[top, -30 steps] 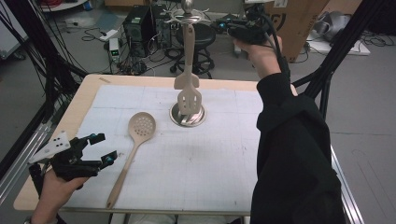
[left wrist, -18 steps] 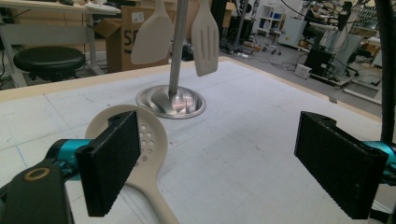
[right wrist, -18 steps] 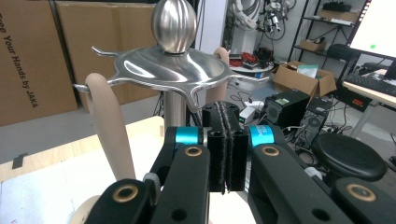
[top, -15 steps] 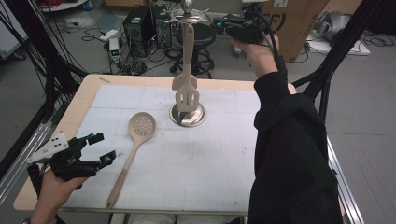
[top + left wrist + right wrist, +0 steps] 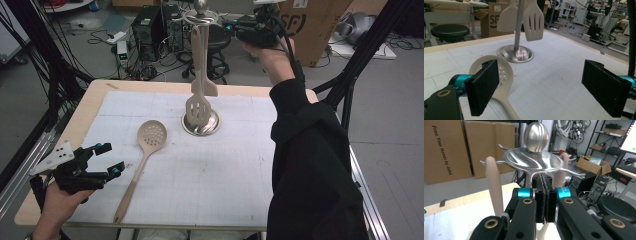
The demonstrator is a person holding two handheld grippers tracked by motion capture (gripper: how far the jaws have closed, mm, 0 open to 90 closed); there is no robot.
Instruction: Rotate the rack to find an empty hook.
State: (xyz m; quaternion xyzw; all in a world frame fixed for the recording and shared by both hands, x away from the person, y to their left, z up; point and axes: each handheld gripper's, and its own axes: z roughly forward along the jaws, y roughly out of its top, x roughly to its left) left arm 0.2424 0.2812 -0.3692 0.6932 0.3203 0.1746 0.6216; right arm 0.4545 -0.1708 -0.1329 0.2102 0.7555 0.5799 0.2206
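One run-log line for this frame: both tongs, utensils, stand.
left tongs: open, empty, low near skimmer flat on mat | right tongs: shut, at stand top | slotted turner: hanging on stand

A robotics lab: cables (image 5: pixel 60 65) trail across the grey floor past computer towers (image 5: pixel 150 25), cardboard boxes (image 5: pixel 312 25) and a black stool (image 5: pixel 449 31).

Mat centre and right are unobstructed. Centre-far is blocked by the steel utensil stand (image 5: pixel 200 122) with hanging beige slotted spatula (image 5: pixel 199 102). Left-centre is crossed by the beige perforated spoon (image 5: pixel 145 157), lying diagonally. Right edge is overhung by the black sleeve (image 5: pixel 310 165).
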